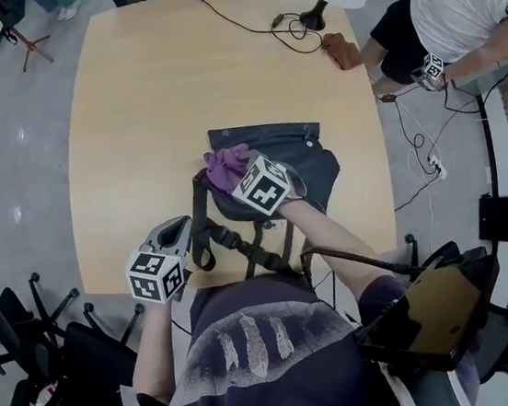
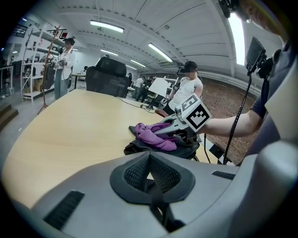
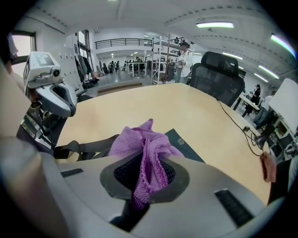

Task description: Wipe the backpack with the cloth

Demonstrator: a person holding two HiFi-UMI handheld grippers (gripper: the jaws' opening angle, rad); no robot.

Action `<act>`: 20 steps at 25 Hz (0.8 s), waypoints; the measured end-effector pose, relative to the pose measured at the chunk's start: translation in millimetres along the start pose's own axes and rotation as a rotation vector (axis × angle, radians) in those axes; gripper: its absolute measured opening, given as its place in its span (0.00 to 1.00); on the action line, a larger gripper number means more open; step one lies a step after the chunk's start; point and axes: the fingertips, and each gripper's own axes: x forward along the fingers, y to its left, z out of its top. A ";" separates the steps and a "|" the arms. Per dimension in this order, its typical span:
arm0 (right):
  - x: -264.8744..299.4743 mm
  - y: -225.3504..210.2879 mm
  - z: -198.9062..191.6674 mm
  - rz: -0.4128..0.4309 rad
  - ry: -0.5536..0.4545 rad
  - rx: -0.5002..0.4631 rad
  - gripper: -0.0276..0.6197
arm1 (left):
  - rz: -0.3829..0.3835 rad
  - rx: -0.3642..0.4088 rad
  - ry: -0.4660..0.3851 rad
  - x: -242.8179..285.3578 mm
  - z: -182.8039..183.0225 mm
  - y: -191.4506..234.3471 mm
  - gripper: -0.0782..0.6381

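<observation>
Backpack [image 1: 316, 169]: dark grey, lying flat on the pale worktop [image 1: 148, 100], near its front edge.
Right gripper [image 3: 148, 169]: fingers clamped on the purple cloth [image 1: 223, 166], which rests on the backpack's far left part.
Left gripper [image 2: 150, 162]: fingers closed together, holding nothing, beside the straps [image 1: 228, 239].

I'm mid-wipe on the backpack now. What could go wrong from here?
1. The left tool is shut on nothing, so the backpack is unpinned and wiping strokes may drag it.
2. The right tool pinches only a fold of the bunched purple cloth; it could pull free.
3. The straps lie at the table's near edge and might snag.
</observation>
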 end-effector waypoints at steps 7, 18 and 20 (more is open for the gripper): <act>-14.5 -18.8 -16.0 -0.028 -0.014 0.026 0.09 | -0.002 0.015 0.006 6.9 1.2 -10.9 0.12; -45.8 -81.7 -80.5 -0.144 0.079 0.044 0.09 | -0.019 0.041 0.031 22.6 6.0 -29.4 0.12; -50.0 -85.5 -88.4 -0.161 0.094 -0.003 0.09 | -0.018 0.047 0.031 24.9 8.4 -32.8 0.12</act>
